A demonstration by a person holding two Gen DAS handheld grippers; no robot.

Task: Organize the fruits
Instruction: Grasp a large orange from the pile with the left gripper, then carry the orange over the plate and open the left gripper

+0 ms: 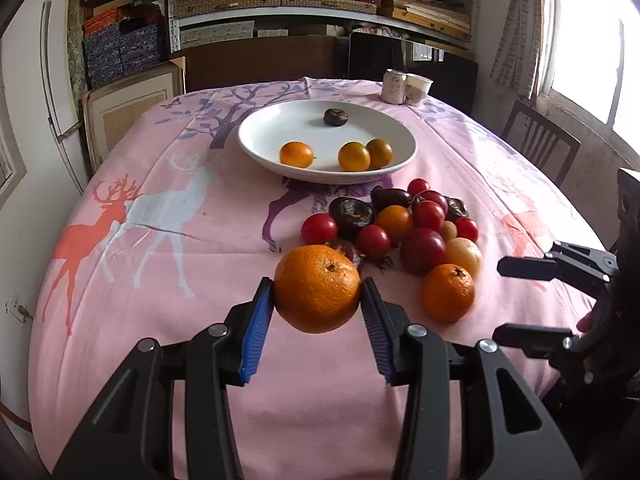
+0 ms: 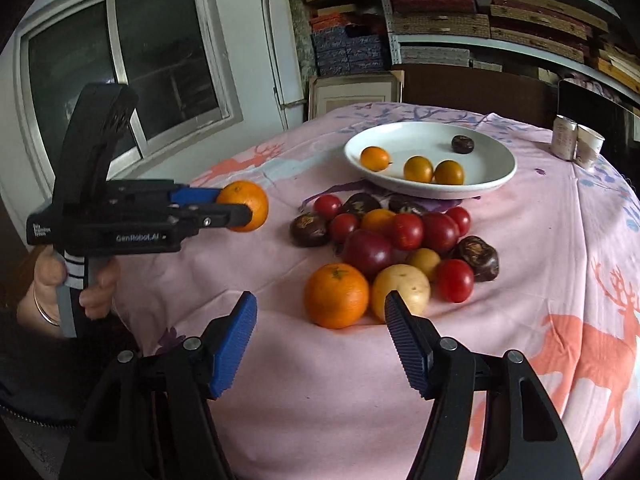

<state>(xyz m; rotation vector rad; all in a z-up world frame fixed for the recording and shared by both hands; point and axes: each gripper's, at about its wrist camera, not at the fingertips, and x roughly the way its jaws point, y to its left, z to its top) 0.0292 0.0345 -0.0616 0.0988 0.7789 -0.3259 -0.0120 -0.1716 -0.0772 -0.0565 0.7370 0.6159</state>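
My left gripper [image 1: 318, 294] is shut on a large orange [image 1: 317, 289] and holds it above the pink tablecloth; it also shows in the right wrist view [image 2: 236, 208] with the orange [image 2: 245, 205]. My right gripper [image 2: 320, 312] is open and empty, just short of a second orange [image 2: 336, 295] and a yellow fruit [image 2: 401, 291]. It shows at the right edge of the left wrist view [image 1: 520, 304]. A pile of red tomatoes [image 1: 428, 214], dark chestnut-like fruits [image 1: 352, 212] and the second orange [image 1: 448, 293] lies before a white plate [image 1: 256, 128] that holds three small orange fruits and one dark fruit.
Two paper cups [image 1: 404, 87] stand at the far right of the table. A wooden chair [image 1: 540, 140] stands at the right side. Shelves of boxes fill the back wall. A window [image 2: 128, 64] is to the left.
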